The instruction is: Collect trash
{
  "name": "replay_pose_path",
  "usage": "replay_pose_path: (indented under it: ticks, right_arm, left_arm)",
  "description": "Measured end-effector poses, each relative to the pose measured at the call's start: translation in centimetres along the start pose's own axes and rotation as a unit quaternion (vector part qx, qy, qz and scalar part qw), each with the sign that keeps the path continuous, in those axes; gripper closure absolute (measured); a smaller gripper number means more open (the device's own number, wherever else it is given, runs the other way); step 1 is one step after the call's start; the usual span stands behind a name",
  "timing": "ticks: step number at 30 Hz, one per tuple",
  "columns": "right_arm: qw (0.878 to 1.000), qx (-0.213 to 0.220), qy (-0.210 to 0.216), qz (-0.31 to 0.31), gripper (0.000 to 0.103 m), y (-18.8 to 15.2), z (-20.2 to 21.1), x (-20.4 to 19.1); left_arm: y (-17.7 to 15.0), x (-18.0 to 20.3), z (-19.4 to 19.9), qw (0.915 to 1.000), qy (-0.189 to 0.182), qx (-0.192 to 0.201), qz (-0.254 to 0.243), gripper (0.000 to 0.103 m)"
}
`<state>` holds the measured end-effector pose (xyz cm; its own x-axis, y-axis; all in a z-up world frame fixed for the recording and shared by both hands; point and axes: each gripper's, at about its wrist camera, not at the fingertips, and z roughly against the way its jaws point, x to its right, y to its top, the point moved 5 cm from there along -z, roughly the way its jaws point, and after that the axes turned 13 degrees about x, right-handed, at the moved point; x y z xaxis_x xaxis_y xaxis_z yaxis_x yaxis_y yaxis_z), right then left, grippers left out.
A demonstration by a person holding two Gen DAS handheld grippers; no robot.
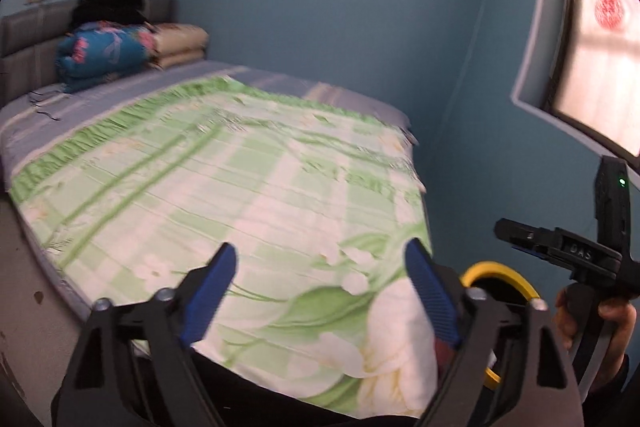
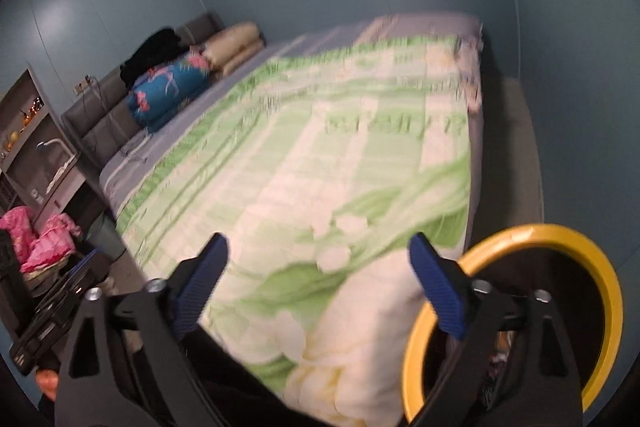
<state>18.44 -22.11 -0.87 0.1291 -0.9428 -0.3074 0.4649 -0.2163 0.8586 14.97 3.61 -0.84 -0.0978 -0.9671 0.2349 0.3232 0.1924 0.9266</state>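
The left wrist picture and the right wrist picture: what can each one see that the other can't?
Only the left wrist view shows the glowing window with its red round decoration, and the right hand-held gripper held by a hand. Only the right wrist view shows the pink fabric and the shelf. Both show the green flowered bedspread, the blue folded quilt and the yellow-rimmed bin.
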Motion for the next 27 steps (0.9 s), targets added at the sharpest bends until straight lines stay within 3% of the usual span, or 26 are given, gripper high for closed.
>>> replay_pose_path:
  ticks: [6,11,15,19,27]
  right_arm:
    - [0.995,0.088,-0.007,0.048,0.008,0.9,2.1,-3.2]
    - [0.991,0.118,-0.009,0.062,0.008,0.8,3.7,-4.4]
    - [0.986,0.149,-0.035,0.063,0.008,0.4,5.1,-4.6]
    - [0.983,0.16,-0.065,0.061,0.008,-0.2,5.8,-3.9]
    - [0.981,0.164,-0.078,0.069,0.008,-1.6,6.5,-3.9]
  left_arm:
    - [1.3,-1.3,3.6,0.9976,0.034,0.06,-0.007,0.008]
    - [1.3,-1.5,5.8,0.9955,0.052,0.078,0.01,0.008]
    - [1.1,-1.2,7.4,0.993,0.067,0.096,0.011,0.008]
    - [0.8,-0.3,8.8,0.9912,0.072,0.112,-0.002,0.008]
    - [0.2,1.4,10.0,0.9881,0.081,0.129,-0.024,0.008]
